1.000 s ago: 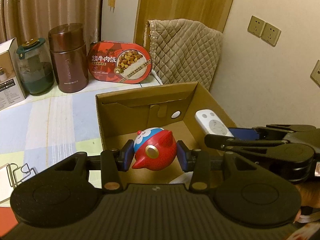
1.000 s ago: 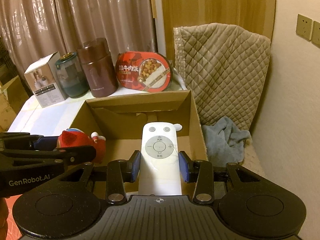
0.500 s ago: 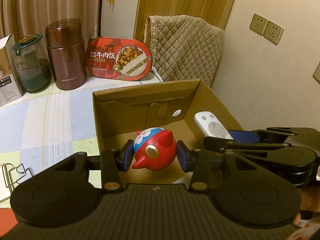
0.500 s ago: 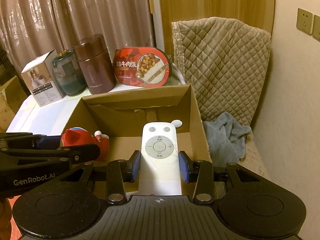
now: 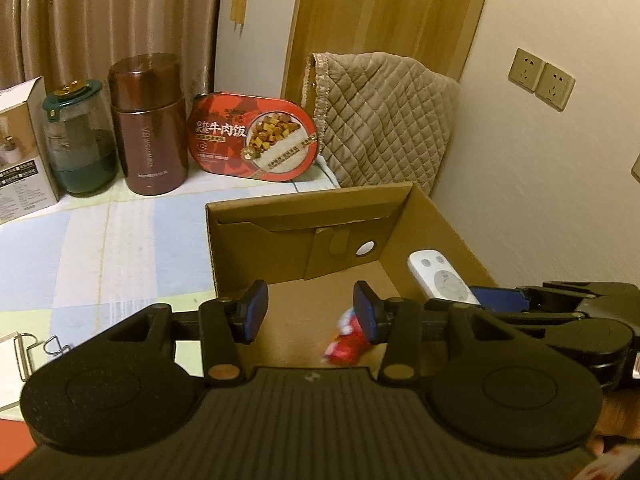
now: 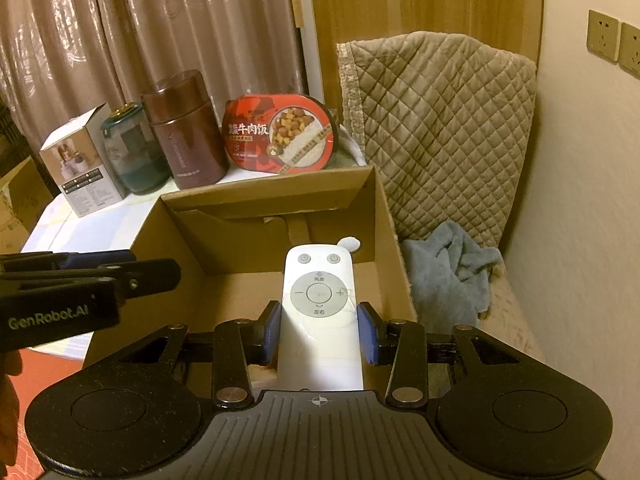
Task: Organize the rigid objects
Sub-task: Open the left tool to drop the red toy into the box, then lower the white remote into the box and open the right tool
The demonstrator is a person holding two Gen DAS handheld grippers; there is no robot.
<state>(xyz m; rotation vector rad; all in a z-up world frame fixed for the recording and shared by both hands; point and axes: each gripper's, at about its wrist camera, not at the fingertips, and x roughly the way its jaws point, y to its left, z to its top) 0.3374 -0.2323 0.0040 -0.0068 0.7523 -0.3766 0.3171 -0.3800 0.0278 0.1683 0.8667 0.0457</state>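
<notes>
The red toy (image 5: 347, 345) showed only as a motion-blurred smear inside the cardboard box (image 5: 308, 204), half hidden behind the left gripper's (image 5: 308, 312) right finger. The remote's (image 6: 319, 320) lower end vanished under the right gripper (image 6: 319, 330) body. The white carton (image 5: 20, 148) was cut by the frame's left edge, its small print unreadable.

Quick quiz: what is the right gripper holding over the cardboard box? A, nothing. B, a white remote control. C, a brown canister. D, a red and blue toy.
B: in the right wrist view the right gripper has its blue pads pressed against both sides of the white remote control, over the open cardboard box.
</notes>
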